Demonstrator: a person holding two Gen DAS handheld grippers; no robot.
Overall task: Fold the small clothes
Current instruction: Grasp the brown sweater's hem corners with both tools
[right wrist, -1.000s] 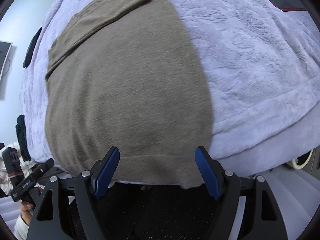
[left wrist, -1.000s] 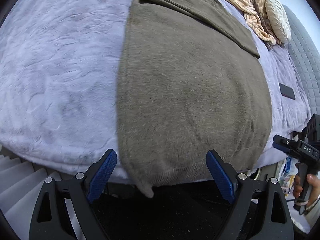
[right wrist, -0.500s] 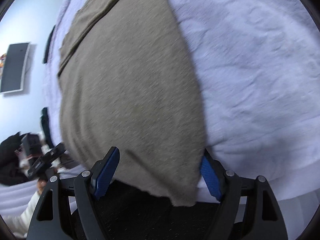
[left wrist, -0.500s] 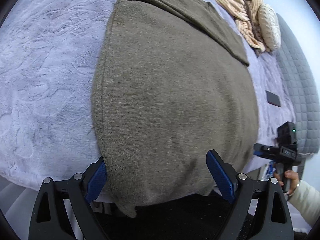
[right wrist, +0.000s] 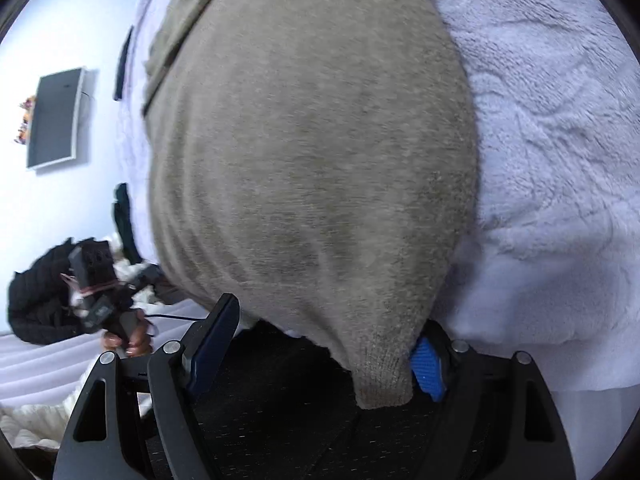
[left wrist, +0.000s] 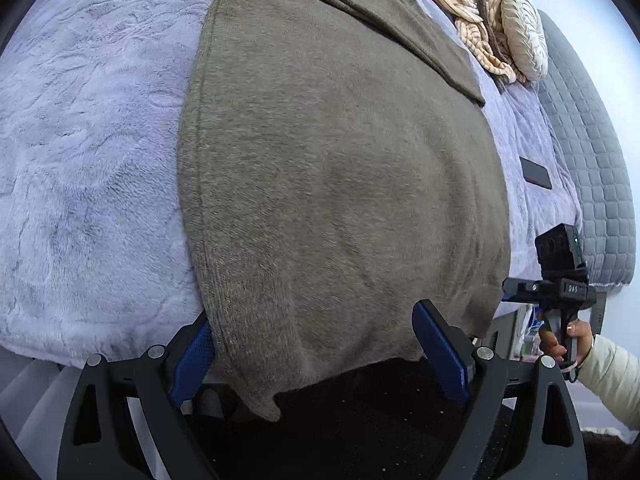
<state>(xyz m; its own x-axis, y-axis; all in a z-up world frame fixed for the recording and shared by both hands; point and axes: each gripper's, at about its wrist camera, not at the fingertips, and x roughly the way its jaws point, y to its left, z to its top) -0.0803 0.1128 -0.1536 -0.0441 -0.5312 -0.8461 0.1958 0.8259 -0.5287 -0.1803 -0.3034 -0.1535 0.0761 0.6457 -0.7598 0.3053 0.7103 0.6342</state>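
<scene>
An olive-brown knit garment [left wrist: 340,168] lies flat on a lavender plush blanket [left wrist: 88,140], its upper part folded over. My left gripper [left wrist: 320,356] is open, and the garment's near hem hangs between its blue pads. In the right wrist view the same garment [right wrist: 312,152] fills the middle. My right gripper [right wrist: 320,348] is open, with the hem's right corner hanging between its pads. The right gripper also shows in the left wrist view [left wrist: 560,288], held at the bed's edge.
A striped cream garment [left wrist: 476,16] and a cream pillow [left wrist: 524,36] lie at the far end of the bed. A dark phone [left wrist: 536,172] lies on the blanket by the grey quilted headboard [left wrist: 592,160]. A wall screen [right wrist: 56,116] hangs at left.
Both grippers have moved forward over the bed edge, so the garment's hem corners now sit between their open jaws. The right wrist view has tilted.
</scene>
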